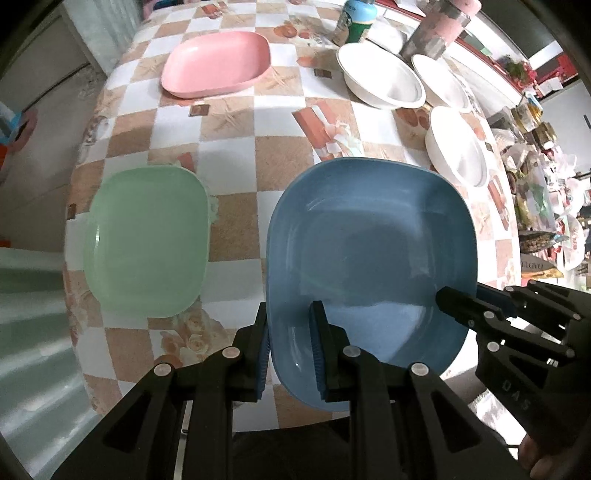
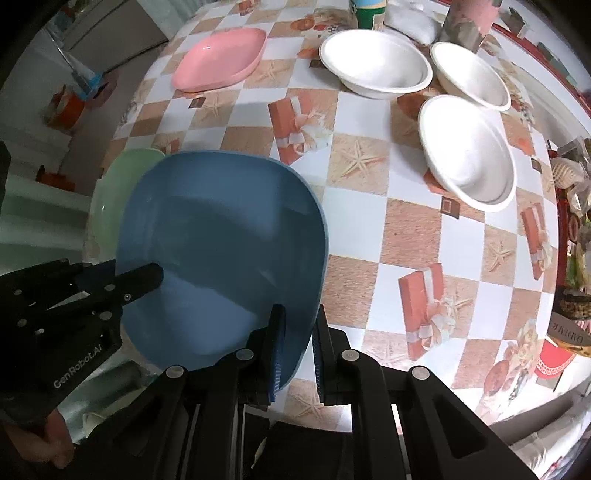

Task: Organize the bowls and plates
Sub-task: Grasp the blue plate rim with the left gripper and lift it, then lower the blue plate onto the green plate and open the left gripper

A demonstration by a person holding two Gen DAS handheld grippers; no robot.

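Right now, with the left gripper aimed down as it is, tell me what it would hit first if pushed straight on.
The blue plate already clamped in the left gripper; beyond it, probably the checkered tablecloth, though depth is unclear.

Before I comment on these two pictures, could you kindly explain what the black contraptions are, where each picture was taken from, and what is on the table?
The black things are two-finger grippers, one in each of a person's hands. Each carries a wide-angle camera looking along its fingers. One picture looks out from the left gripper, the other from the right gripper, and each also shows the other gripper at its edge. Both grippers are shut on opposite edges of the blue plate, which they hold together. On the table with the checkered cloth lie a green plate, a pink plate and three white bowls, all separate and unstacked. At the far edge stand a green-and-blue bottle and a pink container.
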